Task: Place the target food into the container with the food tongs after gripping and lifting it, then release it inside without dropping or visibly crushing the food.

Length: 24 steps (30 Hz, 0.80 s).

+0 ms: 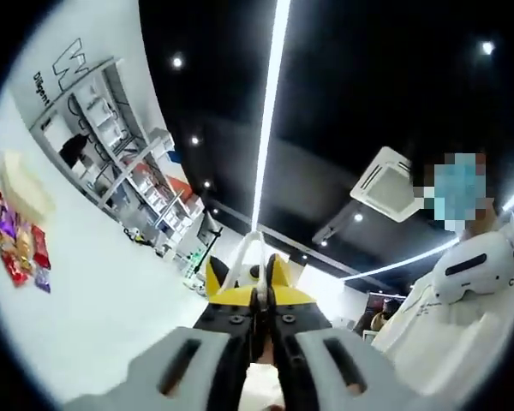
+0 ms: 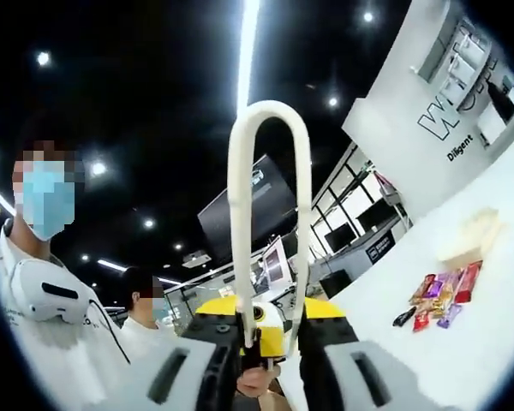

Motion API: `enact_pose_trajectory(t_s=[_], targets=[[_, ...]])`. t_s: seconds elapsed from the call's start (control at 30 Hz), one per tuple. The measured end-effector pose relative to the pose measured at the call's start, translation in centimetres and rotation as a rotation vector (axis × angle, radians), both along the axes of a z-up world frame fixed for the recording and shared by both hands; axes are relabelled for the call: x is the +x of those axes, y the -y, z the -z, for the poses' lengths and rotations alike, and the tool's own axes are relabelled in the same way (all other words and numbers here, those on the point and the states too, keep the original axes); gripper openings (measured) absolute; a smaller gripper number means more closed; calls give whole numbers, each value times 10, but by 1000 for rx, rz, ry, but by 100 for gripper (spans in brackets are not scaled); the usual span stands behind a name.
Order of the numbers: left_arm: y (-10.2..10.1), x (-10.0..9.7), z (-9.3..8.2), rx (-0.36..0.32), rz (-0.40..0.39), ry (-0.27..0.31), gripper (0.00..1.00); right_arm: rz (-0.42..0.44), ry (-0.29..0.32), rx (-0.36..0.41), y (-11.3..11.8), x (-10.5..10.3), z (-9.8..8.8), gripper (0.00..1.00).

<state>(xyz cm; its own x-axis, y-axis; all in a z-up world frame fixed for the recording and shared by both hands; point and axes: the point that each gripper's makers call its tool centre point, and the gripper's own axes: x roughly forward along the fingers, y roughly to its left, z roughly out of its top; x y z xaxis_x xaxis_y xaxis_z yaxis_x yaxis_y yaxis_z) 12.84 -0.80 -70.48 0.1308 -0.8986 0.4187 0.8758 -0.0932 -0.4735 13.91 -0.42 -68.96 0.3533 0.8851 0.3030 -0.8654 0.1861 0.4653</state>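
My right gripper [image 2: 270,318] points up toward the ceiling, shut on the white food tongs [image 2: 268,120]. Their U-shaped bend rises above the yellow jaw tips. Several coloured snack packets [image 2: 441,295] lie on the white table at the right, and a pale container [image 2: 471,235] sits just beyond them. My left gripper [image 1: 259,287] also points upward, its yellow tips pressed together. A thin white shape [image 1: 255,238] peaks just past those tips; I cannot tell whether it is held. The snack packets [image 1: 17,244] and the pale container [image 1: 26,184] appear at the far left.
The white table [image 1: 111,300] [image 2: 488,342] stretches under both views. A person in a white shirt [image 1: 463,291] [image 2: 43,317] stands close beside the grippers. Wall shelves [image 1: 111,128] stand beyond the table. A second person [image 2: 146,317] is further back.
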Motion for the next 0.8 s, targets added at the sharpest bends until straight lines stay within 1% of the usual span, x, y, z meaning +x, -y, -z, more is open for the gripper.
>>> enact_pose_trajectory(t_s=[0.07, 0.1, 0.13, 0.17, 0.23, 0.27, 0.3, 0.37, 0.4, 0.43, 0.5, 0.57, 0.6, 0.63, 0.67, 0.7, 0.77, 0.8], targets=[[-4, 5, 6, 42, -26, 21, 4, 19, -2, -19, 3, 3, 4, 19], [-8, 9, 9, 61, -55, 35, 5, 24, -4, -26, 5, 4, 6, 19], [-9, 11, 10, 68, -67, 39, 6, 26, -9, -30, 6, 5, 7, 19], [-13, 16, 14, 103, -95, 42, 6, 32, -10, -33, 9, 6, 9, 19], [-20, 26, 21, 137, -134, 36, 6, 48, -11, -46, 12, 9, 11, 19], [-24, 30, 26, 168, -152, 30, 7, 60, -9, -61, 14, 11, 14, 19], [-27, 33, 26, 164, -160, 26, 8, 73, -7, -86, 16, 13, 18, 19], [-33, 38, 31, 189, -181, 13, 9, 89, -1, -105, 17, 15, 22, 20], [-35, 39, 32, 188, -193, 19, 8, 103, 0, -114, 19, 18, 24, 20], [-38, 41, 35, 209, -211, 31, 9, 109, -4, -129, 19, 19, 28, 20], [-40, 47, 45, 270, -248, 51, 9, 124, -12, -158, 20, 22, 35, 20], [-42, 50, 55, 325, -282, 76, 9, 150, -12, -219, 21, 27, 46, 19], [-43, 52, 59, 350, -305, 93, 9, 198, -3, -239, 24, 34, 49, 19], [-45, 54, 61, 370, -332, 128, 8, 204, -21, -248, 25, 35, 52, 19], [-47, 57, 60, 375, -370, 173, 9, 203, -45, -253, 26, 38, 56, 19], [-48, 55, 64, 399, -369, 190, 10, 214, -61, -256, 28, 41, 59, 19], [-48, 56, 66, 398, -365, 166, 14, 223, -83, -256, 31, 45, 63, 19], [-50, 58, 71, 428, -374, 165, 18, 233, -93, -255, 33, 48, 64, 19]])
